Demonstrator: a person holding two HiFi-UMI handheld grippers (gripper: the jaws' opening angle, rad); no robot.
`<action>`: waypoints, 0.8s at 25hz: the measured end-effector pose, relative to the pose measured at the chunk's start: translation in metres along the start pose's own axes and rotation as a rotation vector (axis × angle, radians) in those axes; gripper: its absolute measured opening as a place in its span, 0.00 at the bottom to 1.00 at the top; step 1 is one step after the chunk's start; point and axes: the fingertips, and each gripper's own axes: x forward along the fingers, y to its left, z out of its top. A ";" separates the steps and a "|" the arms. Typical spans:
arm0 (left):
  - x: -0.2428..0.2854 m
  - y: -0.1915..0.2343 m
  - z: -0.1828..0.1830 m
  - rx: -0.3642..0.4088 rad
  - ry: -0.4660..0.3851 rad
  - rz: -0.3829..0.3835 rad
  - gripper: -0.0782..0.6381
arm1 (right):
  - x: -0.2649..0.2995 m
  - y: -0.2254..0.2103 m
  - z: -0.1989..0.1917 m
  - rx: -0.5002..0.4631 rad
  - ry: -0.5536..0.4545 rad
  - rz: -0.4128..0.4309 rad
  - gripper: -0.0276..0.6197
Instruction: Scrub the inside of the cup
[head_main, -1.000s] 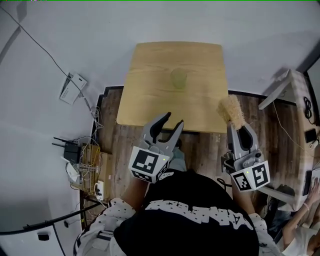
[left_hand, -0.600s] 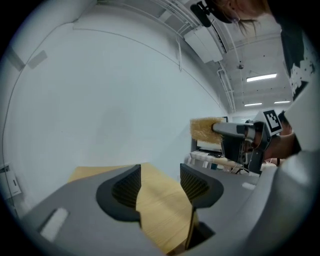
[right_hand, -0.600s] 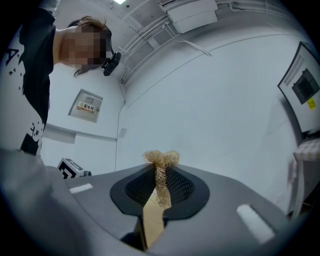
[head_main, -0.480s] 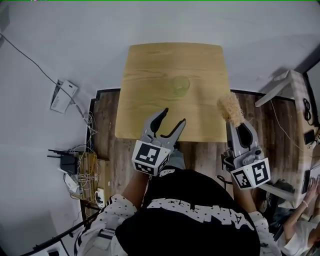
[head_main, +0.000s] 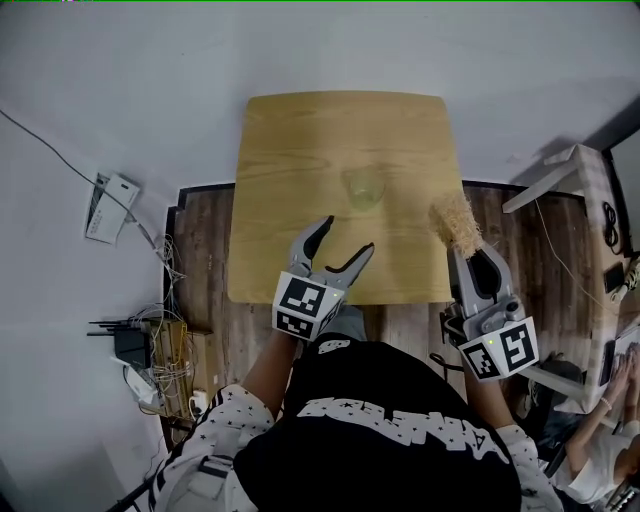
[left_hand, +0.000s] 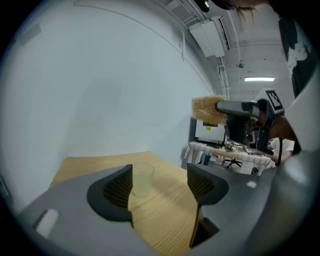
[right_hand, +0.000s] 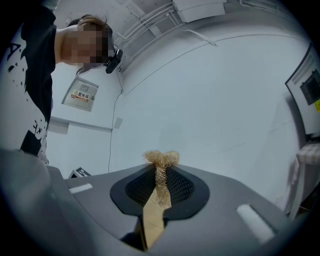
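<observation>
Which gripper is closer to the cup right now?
Left. The left gripper, whose jaws have just been opening with nothing between them, sits just short of the cup, not touching. The right gripper, shut on the scrubber, is at the table's right edge.

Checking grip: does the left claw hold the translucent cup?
No: the left claw, just opened wider, stands empty short of the translucent cup.

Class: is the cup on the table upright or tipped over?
Upright. The cup stands on its base on the table, open rim facing up.
</observation>
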 end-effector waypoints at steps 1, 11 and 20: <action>0.005 0.003 -0.004 0.004 0.011 -0.010 0.58 | 0.003 -0.001 -0.001 -0.001 0.006 -0.006 0.14; 0.057 0.033 -0.031 0.034 0.085 -0.063 0.61 | 0.031 -0.013 -0.011 -0.012 0.060 -0.081 0.14; 0.098 0.049 -0.052 0.058 0.142 -0.140 0.63 | 0.049 -0.023 -0.021 -0.005 0.110 -0.162 0.14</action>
